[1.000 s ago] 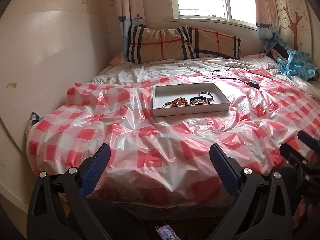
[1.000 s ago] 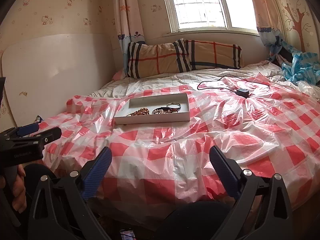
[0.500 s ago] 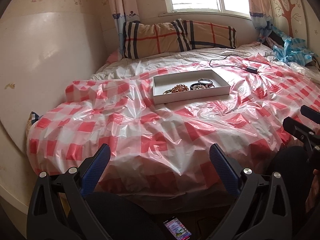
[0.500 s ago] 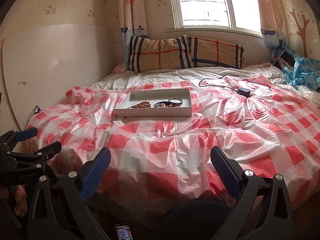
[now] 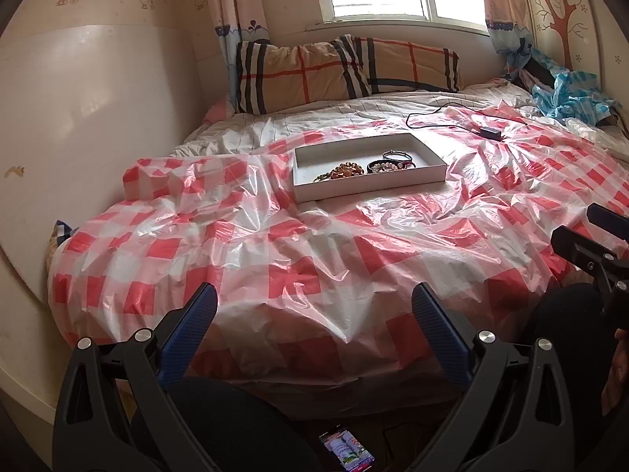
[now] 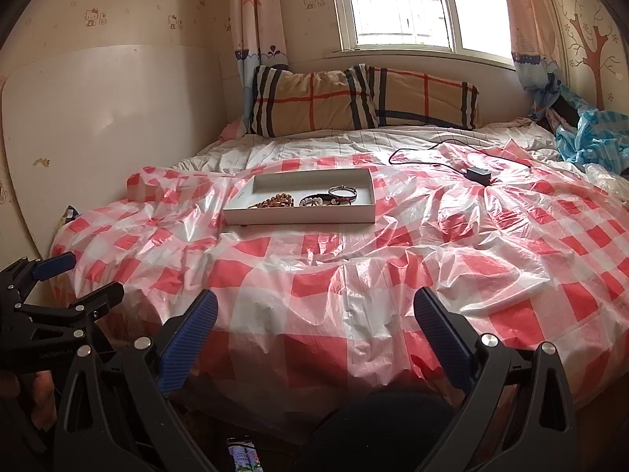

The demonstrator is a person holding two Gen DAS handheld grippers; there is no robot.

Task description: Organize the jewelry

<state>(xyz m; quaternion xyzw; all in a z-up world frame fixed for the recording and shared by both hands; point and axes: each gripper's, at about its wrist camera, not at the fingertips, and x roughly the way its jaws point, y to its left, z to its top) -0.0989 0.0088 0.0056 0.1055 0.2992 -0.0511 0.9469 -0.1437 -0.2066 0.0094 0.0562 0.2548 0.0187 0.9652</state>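
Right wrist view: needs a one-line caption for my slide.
Both grippers, right and left, open before a bed with bracelets in a white tray.

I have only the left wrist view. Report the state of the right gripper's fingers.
Observer: In the right wrist view, the right gripper is wide open. There is nothing between its fingers, and it faces the checked sheet.
Operator: Now tell me where my left gripper sits, seen from outside.
Observer: The left gripper hangs off the sheet's near left corner, well short of the tray.
Operator: Check the hand on it.
Observer: Only part of a hand shows below it, at the frame's lower left edge.
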